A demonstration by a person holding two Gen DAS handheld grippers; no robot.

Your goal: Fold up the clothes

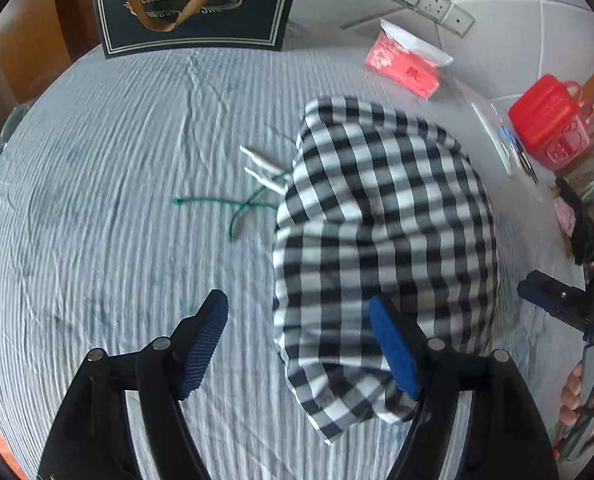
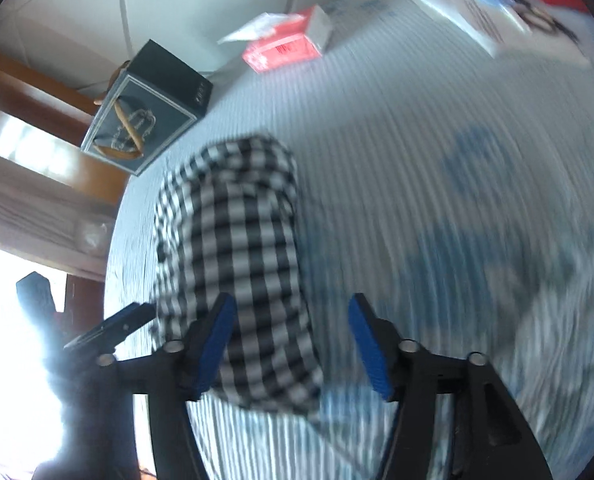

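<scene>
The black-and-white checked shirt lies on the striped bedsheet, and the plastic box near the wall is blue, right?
Not quite. The plastic box near the wall is red, as the left wrist view shows. The black-and-white checked shirt does lie on the striped bedsheet.

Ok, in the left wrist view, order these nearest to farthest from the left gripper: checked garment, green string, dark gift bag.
From the left gripper:
1. Checked garment, under its right finger.
2. Green string, mid-bed, left of the garment.
3. Dark gift bag, far edge, top left.
</scene>
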